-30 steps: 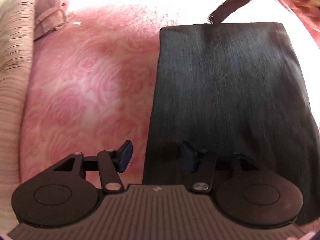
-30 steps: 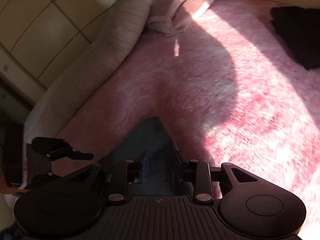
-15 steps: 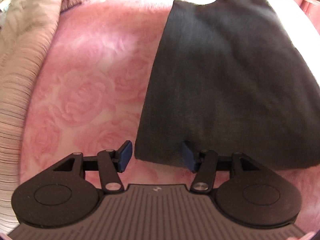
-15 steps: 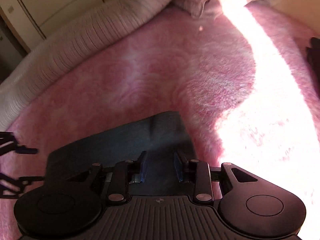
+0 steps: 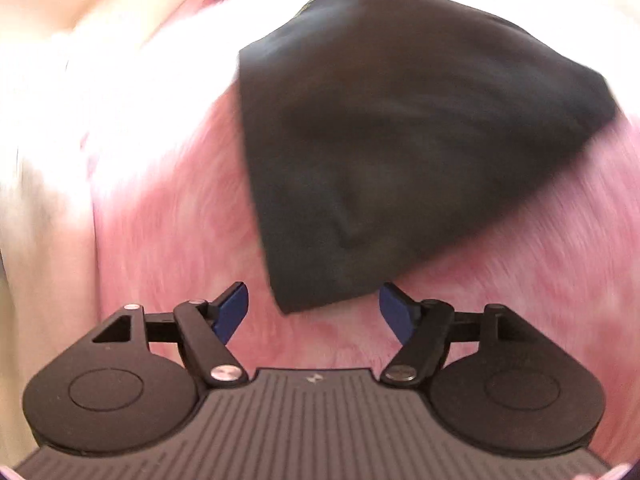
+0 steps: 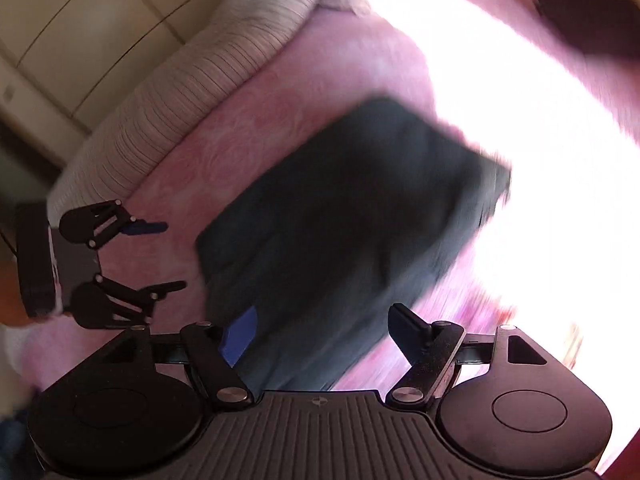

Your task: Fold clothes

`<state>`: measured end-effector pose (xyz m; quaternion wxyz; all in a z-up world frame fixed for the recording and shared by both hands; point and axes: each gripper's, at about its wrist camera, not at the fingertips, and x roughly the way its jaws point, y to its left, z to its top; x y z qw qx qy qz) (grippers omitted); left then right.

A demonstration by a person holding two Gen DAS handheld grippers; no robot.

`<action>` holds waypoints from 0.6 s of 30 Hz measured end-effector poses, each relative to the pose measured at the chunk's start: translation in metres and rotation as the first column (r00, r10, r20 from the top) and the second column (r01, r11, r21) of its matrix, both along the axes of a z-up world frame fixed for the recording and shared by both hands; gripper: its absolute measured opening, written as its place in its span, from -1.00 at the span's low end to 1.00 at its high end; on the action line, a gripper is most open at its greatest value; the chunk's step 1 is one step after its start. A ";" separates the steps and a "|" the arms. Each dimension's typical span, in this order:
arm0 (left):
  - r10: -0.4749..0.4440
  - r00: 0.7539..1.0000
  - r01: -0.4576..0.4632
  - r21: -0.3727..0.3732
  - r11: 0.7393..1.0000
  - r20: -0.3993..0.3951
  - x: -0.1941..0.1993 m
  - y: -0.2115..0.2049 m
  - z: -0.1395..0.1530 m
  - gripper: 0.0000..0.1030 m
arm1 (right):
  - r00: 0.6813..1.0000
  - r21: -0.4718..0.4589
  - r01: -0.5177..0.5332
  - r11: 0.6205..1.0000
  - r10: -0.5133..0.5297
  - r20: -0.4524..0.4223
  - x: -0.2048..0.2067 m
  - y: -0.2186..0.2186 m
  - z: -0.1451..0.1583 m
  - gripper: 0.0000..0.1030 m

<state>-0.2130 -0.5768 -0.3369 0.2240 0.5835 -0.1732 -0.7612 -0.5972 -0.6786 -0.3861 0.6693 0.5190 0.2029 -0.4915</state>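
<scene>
Both claws stand apart and grip nothing: right gripper, whose jaws have just been opening, straddles the near end of the folded dark garment without pressing it; left gripper, also just widening, frames only the garment's near corner. The garment lies flat on the pink fleece blanket, just beside a band of glaring sunlight. Risk: the released upper layer may spring back or slide on the plush pile, skewing the fold's edges.

light: harsh sun, blown-out glare | focus: heavy motion blur | edges: fisheye-bent
</scene>
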 end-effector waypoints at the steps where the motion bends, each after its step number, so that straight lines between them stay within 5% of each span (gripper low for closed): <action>1: -0.089 0.996 0.090 -0.027 0.996 0.028 0.000 0.011 -0.005 0.35 | 0.998 0.036 0.042 0.998 -0.044 0.036 0.001 0.005 -0.011 0.48; 5: -0.350 0.928 0.364 -0.107 0.925 0.127 0.001 0.035 -0.035 0.35 | 0.957 0.140 0.219 0.966 -0.241 0.160 0.002 0.010 -0.053 0.48; 9: -0.411 0.882 0.456 -0.197 0.868 0.230 -0.002 0.021 -0.068 0.17 | 0.907 0.155 0.303 0.940 -0.335 0.257 -0.004 0.000 -0.082 0.47; 11: -0.405 0.880 0.454 -0.188 0.871 0.250 -0.005 0.005 -0.078 0.16 | 0.879 0.159 0.329 0.931 -0.364 0.309 -0.013 -0.004 -0.091 0.43; 13: -0.408 0.880 0.450 -0.154 0.879 0.243 -0.009 -0.003 -0.080 -0.01 | 0.859 0.193 0.326 0.925 -0.376 0.348 -0.024 -0.013 -0.097 0.09; 15: -0.387 0.889 0.427 -0.138 0.894 0.245 -0.014 -0.003 -0.074 -0.30 | 0.864 0.241 0.292 0.926 -0.363 0.349 -0.035 -0.024 -0.102 -0.39; 18: -0.344 0.909 0.376 -0.104 0.921 0.236 -0.027 0.004 -0.058 -0.43 | 0.880 0.263 0.215 0.940 -0.304 0.365 -0.049 -0.036 -0.093 -0.59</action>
